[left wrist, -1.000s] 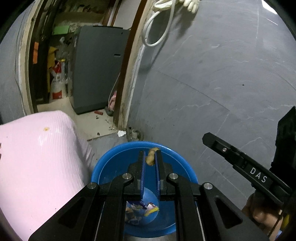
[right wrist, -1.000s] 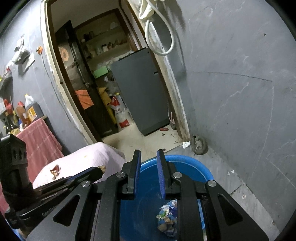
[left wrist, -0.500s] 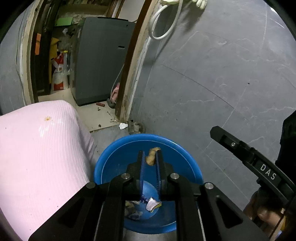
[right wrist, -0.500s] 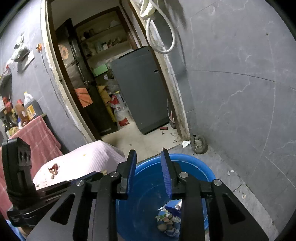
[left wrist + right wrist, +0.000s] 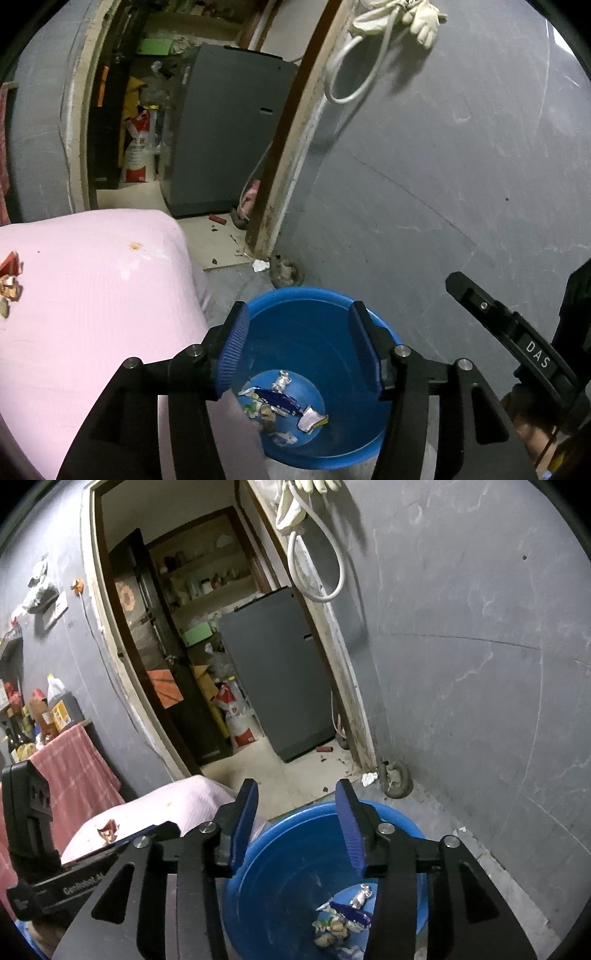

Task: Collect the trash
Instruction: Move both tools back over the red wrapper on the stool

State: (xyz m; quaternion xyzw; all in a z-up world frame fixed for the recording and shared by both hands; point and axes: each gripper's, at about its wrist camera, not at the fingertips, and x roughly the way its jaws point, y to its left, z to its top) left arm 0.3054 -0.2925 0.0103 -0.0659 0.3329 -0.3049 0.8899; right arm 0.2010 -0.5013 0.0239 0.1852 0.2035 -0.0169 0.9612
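A blue plastic bucket [image 5: 321,317] stands on the floor beside the pink-covered table, with crumpled wrappers [image 5: 280,406] at its bottom. My left gripper [image 5: 297,314] hangs over the bucket, its jaws opening with nothing between them. My right gripper [image 5: 295,794] is also above the bucket [image 5: 306,867], its jaws opening and empty; the wrappers [image 5: 341,919] lie below it. More scraps [image 5: 9,273] lie on the pink cloth at the far left, and one red-and-white scrap [image 5: 109,829] shows there in the right wrist view.
The pink-covered table [image 5: 92,295] lies left of the bucket. A grey wall [image 5: 461,166] rises on the right. Behind is a doorway with a grey cabinet [image 5: 225,133] and a white sack [image 5: 138,151]. A white scrap [image 5: 260,265] lies on the floor by the door frame.
The left gripper's jaws have parted and the small tan scrap held between them is gone from them. The right gripper's jaws have widened too. The left view has shifted slightly over the bucket.
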